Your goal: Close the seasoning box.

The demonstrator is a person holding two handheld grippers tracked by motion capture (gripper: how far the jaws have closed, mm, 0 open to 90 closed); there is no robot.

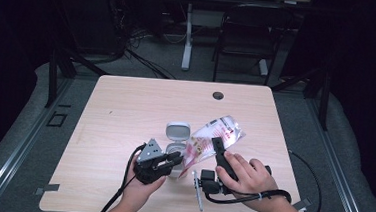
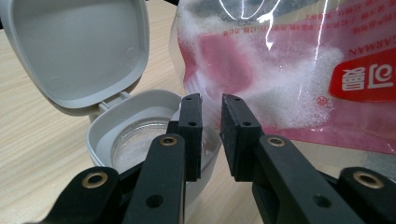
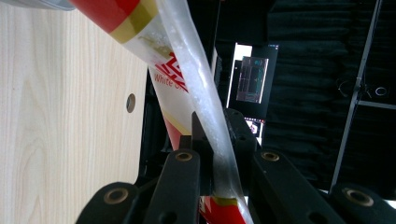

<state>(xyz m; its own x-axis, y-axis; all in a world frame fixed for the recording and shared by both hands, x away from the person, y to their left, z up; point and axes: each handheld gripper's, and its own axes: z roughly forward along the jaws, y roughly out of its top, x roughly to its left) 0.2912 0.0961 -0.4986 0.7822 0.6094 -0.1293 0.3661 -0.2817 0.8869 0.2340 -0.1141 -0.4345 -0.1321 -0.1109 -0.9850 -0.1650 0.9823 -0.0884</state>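
A small grey container (image 1: 175, 148) stands on the table with its hinged lid (image 1: 178, 130) swung open; some white granules lie inside the container (image 2: 107, 135) under the lid (image 2: 74, 51). My left gripper (image 1: 174, 159) reaches it from the near side. The jaws of the left gripper (image 2: 211, 135) straddle its right wall and are shut on it. A clear, red-printed bag of white sugar (image 1: 214, 135) leans toward the container from the right, close behind the jaws (image 2: 280, 70). My right gripper (image 1: 217, 142) is shut on the bag's edge (image 3: 187, 93), pinched in the right gripper (image 3: 215, 135).
The wooden table (image 1: 125, 111) has a cable hole (image 1: 218, 95) near its far edge. A black chair (image 1: 246, 35) and a table leg (image 1: 187, 36) stand beyond it on the floor. A black cable (image 1: 311, 185) loops off the table's right side.
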